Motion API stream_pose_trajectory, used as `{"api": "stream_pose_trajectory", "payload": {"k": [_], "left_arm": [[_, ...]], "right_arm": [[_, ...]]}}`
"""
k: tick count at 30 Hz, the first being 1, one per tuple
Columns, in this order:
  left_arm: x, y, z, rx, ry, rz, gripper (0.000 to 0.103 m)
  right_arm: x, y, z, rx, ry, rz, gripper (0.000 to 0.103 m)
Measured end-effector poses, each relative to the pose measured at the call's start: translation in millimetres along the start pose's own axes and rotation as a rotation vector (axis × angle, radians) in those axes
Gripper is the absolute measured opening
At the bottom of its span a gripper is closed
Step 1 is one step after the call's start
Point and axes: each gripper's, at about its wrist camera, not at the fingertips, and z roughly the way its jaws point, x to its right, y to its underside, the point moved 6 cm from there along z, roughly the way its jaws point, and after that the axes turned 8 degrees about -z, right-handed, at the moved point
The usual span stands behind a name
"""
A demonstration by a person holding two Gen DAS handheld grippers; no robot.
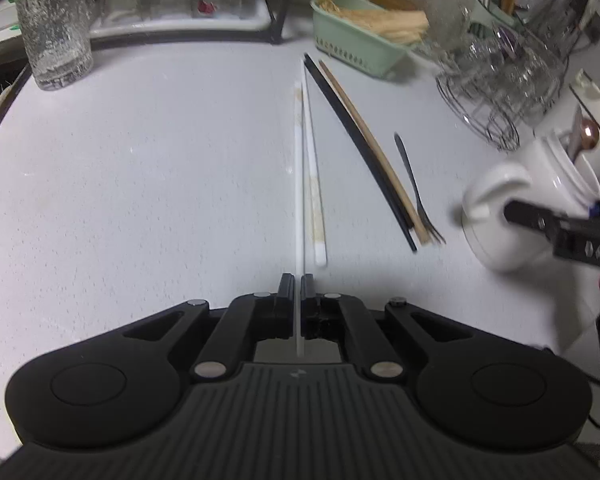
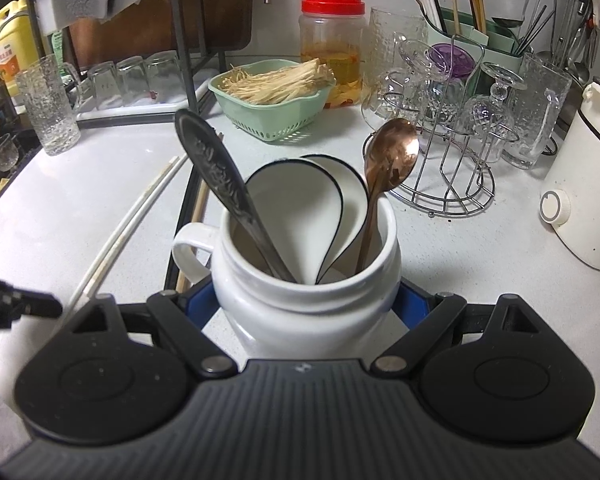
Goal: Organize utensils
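Observation:
My left gripper [image 1: 298,280] is shut on the near end of a white chopstick [image 1: 299,160] that points away over the white counter [image 1: 160,180]. A second white chopstick [image 1: 313,192] lies right beside it. Further right lie a black chopstick [image 1: 354,136], a wooden chopstick [image 1: 374,148] and a dark fork [image 1: 414,188]. My right gripper [image 2: 304,300] is shut on a white handled jar [image 2: 300,324], its blue pads [image 2: 198,300] on the jar's two sides. The jar holds a dark metal spoon [image 2: 220,172], two white ceramic spoons [image 2: 296,208] and a copper spoon [image 2: 392,156].
A green basket [image 2: 276,120] of pale mushrooms stands at the back, with a red-lidded jar [image 2: 332,40] behind it. A wire rack [image 2: 448,184] of glasses and a white appliance [image 2: 580,208] stand at the right. A tall glass [image 1: 54,24] stands at the back left.

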Motion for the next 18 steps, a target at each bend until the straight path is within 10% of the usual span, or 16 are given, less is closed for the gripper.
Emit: {"api": "stream_pose_trajectory", "payload": {"k": [18], "left_arm": [[26, -26, 37, 0.04, -0.107, 0.042, 0.005]], "right_arm": [[8, 17, -15, 0.05, -0.062, -0.053, 0.091]]}}
